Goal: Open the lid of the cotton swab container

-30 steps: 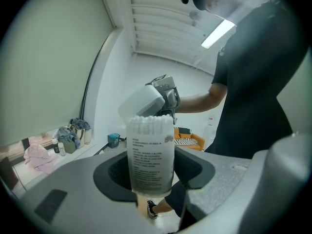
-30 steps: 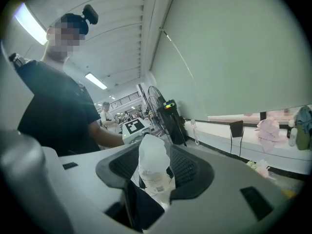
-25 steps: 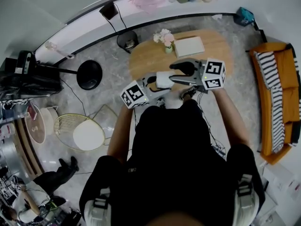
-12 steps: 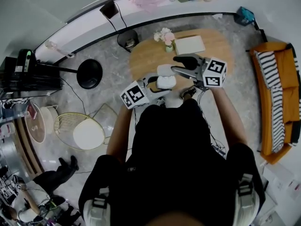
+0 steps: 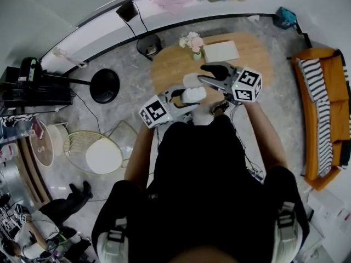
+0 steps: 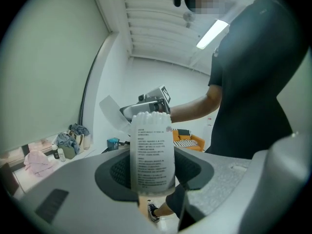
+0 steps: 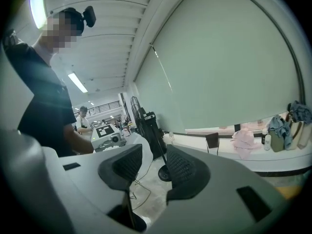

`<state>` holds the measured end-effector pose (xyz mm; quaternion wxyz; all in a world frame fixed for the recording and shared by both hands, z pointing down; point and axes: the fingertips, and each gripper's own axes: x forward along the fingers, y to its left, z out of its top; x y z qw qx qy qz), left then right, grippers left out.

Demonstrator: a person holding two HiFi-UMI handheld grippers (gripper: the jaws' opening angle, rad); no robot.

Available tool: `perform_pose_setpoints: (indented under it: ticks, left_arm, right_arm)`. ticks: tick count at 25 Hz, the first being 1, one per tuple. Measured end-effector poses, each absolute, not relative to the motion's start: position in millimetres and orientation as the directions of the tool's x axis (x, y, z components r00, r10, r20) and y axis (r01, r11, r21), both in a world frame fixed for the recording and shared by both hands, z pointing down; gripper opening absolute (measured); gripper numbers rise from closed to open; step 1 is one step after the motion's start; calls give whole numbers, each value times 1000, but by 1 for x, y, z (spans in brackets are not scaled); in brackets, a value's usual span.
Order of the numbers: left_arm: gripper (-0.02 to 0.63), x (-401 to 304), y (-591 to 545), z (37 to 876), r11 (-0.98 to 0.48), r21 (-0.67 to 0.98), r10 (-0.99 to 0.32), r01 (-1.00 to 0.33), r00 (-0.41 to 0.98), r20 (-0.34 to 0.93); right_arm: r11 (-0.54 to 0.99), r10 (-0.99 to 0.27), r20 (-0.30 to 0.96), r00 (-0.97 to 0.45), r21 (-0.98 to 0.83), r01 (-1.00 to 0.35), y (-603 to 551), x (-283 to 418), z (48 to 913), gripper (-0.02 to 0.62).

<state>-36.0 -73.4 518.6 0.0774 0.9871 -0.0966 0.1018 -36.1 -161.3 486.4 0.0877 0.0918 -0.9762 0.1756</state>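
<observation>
Left hand-held gripper (image 5: 189, 98), jaws just tightening, clamps the cotton swab container (image 6: 152, 155) steady; right hand-held gripper (image 7: 155, 167), parted yet just narrowing, straddles the raised lid (image 6: 111, 113).

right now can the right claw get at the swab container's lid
Likely yes: the lid stands open off the cotton swab container and seems to sit between the right claw's pads, which have just been closing; nothing blocks it.

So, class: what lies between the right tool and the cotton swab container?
The cotton swab container's open translucent lid reaches between the right tool's jaws, which have just been closing, with a gap beside it. The right gripper view shows it.
</observation>
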Motion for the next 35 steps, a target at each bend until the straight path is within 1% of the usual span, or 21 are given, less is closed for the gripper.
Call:
perform_pose_setpoints:
  ticks: [8,12,14,15,17,19,24,27,35]
  left_arm:
    - [199,-43,-80,513,-953,207,-199,-222,972,129]
    - [199,-52,-82,512,-948,214,-215,-236,970,118]
    - [199,-57,-85,512,-946,214,-224,-244,968,114]
    - [199,-59,-85,512,-944,215,-229,-249,967,114]
    - [199,-62,-86,512,-939,222,-243,-263,963,115]
    - [199,-64,-87,513,-933,233,-255,-275,960,115]
    - [199,-70,-87,514,-924,249,-267,-292,955,129]
    - [199,-71,-86,513,-922,252,-270,-295,954,130]
    - [200,-71,-84,512,-919,247,-284,-307,951,126]
  right_arm:
    - [932,-130,184,-974,-313,-184,-155,-37,471,147]
    - [939,-158,195,-968,-275,-208,-151,-33,465,145]
    - [941,-180,204,-962,-250,-229,-147,-31,465,127]
    - [940,-194,206,-959,-242,-242,-144,-30,467,105]
    - [934,-226,210,-951,-231,-273,-137,-28,473,37]
    - [931,-246,224,-943,-216,-294,-132,-28,483,1]
    - [941,-242,279,-929,-164,-295,-117,-29,501,-5]
    - [939,-247,299,-922,-162,-304,-110,-28,509,-3]
    - [936,-248,305,-920,-168,-308,-103,-23,517,-3]
